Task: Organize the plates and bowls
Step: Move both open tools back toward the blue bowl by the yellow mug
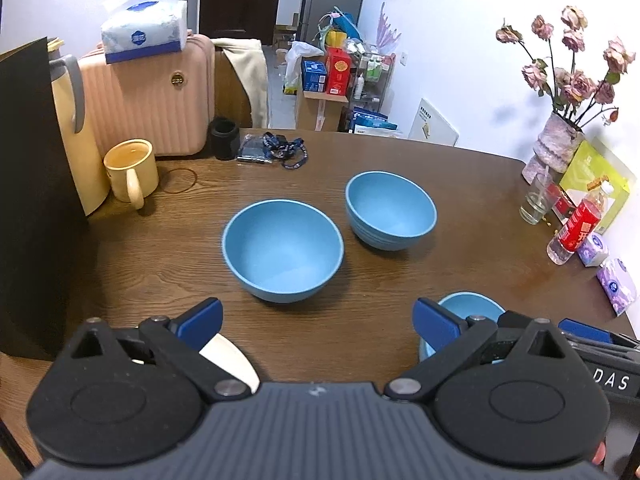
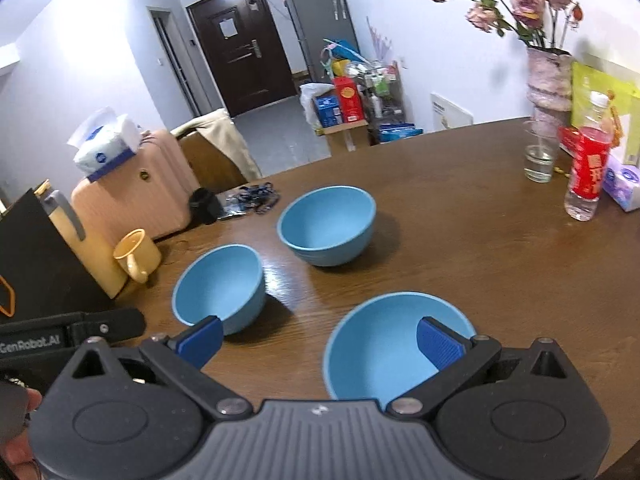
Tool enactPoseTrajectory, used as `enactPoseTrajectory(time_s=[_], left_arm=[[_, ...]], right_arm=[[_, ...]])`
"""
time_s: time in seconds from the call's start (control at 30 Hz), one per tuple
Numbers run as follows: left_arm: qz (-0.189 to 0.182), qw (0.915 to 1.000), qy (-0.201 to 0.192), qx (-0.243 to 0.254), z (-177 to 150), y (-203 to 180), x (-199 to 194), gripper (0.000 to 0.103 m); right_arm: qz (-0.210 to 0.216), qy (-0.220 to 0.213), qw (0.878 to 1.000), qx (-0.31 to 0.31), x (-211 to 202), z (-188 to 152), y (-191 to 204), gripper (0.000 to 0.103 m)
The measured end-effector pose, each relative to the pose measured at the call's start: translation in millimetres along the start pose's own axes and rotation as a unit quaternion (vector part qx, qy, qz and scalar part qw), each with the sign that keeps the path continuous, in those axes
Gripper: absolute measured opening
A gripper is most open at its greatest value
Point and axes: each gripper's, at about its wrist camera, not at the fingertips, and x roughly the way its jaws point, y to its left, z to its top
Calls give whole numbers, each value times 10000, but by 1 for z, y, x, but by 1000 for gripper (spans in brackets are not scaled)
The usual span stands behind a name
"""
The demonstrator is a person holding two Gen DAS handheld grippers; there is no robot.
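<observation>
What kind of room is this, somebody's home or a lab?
Most likely a lived-in home, probably a dining area near the entrance. A wooden table holds blue bowls, a vase of dried roses and a yellow mug; a pink suitcase and a dark front door stand behind.

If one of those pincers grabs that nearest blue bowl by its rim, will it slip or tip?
The nearest blue bowl looks matte and thin-walled, so probably light and rigid, likely plastic. Its rounded underside suggests that it may rock if pushed. The open right gripper has ribbed pads, which should help against slipping.
</observation>
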Motion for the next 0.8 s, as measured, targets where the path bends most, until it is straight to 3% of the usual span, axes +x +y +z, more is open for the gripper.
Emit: enactPoseTrajectory(time_s=[0.8], left_arm=[[5, 9999, 76, -82, 36, 77, 21, 103]], right_arm=[[9, 117, 9999, 45, 45, 15, 75, 103]])
